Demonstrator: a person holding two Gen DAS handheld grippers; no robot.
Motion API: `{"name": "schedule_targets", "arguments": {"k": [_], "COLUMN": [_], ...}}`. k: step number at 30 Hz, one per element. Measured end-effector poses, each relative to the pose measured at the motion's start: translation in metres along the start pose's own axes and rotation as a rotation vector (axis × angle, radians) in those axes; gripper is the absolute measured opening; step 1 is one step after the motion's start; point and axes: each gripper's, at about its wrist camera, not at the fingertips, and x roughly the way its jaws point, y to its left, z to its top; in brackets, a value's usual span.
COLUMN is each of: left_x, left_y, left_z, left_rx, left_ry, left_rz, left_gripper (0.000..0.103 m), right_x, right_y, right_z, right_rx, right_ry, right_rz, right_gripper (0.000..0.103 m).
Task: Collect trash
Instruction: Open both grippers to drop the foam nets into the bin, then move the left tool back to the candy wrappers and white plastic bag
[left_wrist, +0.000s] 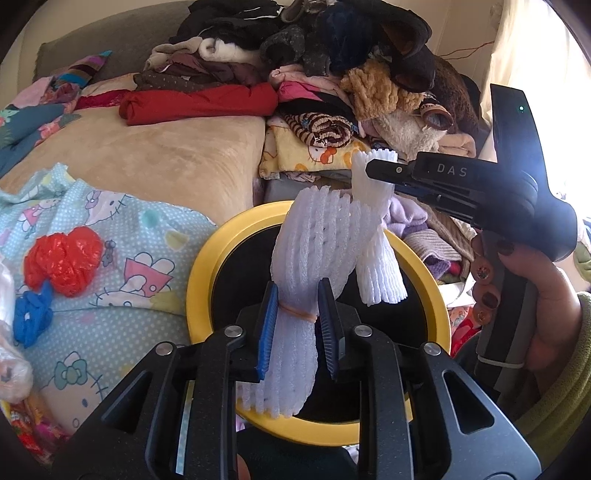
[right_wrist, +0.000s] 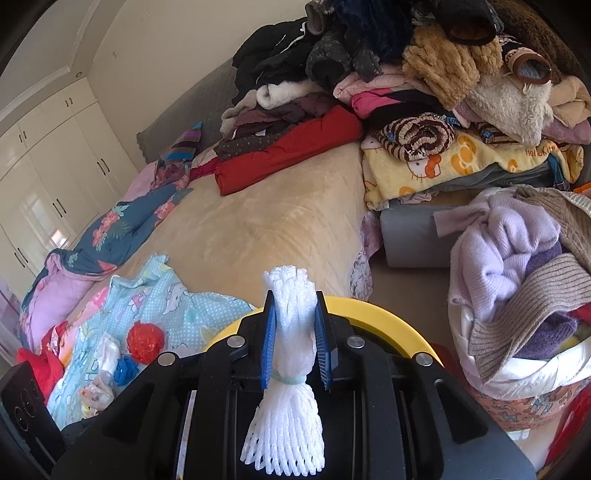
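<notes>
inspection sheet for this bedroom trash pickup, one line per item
surface: beige bed cover, partly bare.
job's things: two white foam nets, one in each gripper, over the yellow-rimmed bin; red bag, blue bag on the cartoon blanket.
clutter: clothes pile, full laundry basket.
grippers: left gripper shut on banded foam net; right gripper shut on smaller foam net.
cables: nothing seen.
surroundings: white wardrobe, curtain.
</notes>
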Motion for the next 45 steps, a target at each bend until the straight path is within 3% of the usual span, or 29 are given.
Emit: {"name": "schedule_targets", "arguments": {"k": [3, 5, 6, 7, 11, 14, 33, 45], "left_x": [-0.001, -0.003, -0.003, -0.005, -0.013, -0.022, -0.087, -0.123], "left_y": [0.004, 0.005, 0.007, 0.01, 0.015, 0.017, 0.054, 0.095], "left_z": [-0.002, -0.003, -0.003, -0.004, -0.005, -0.005, -0.006, -0.012], "left_rx": [-0.013, -0.02, -0.025, -0.038, -0.071, -0.073, -0.124, -0.197], "left_ry": [-0.007, -0.008, -0.009, -0.013, -0.042, -0.074, -0.209, -0.262], "left_rz": [-0.006, 0.0, -0.001, -0.002, 0.017, 0.039, 0.177, 0.262], "left_gripper": [0.022, 0.04, 0.043, 0.045, 0.074, 0.088, 0.091, 0.092], "right_x": [0.003, 0.002, 0.001, 0.0, -0.004, -0.007, -0.027, -0.024], "right_y": [0.0, -0.001, -0.002, -0.002, 0.0, 0.005, 0.067, 0.124], "right_z": [-0.001, -0.002, -0.002, -0.001, 0.0, 0.0, -0.008, -0.033], "right_rx": [0.007, 0.013, 0.018, 0.024, 0.02, 0.007, -0.186, -0.299], "right_ry": [0.013, 0.011, 0.006, 0.0, -0.02, -0.037, -0.125, -0.086], "right_rz": [0.008, 0.009, 0.012, 0.014, 0.013, 0.021, 0.132, 0.216], "right_gripper": [0.025, 0.036, 0.044, 0.047, 0.056, 0.062, 0.073, 0.075]}}
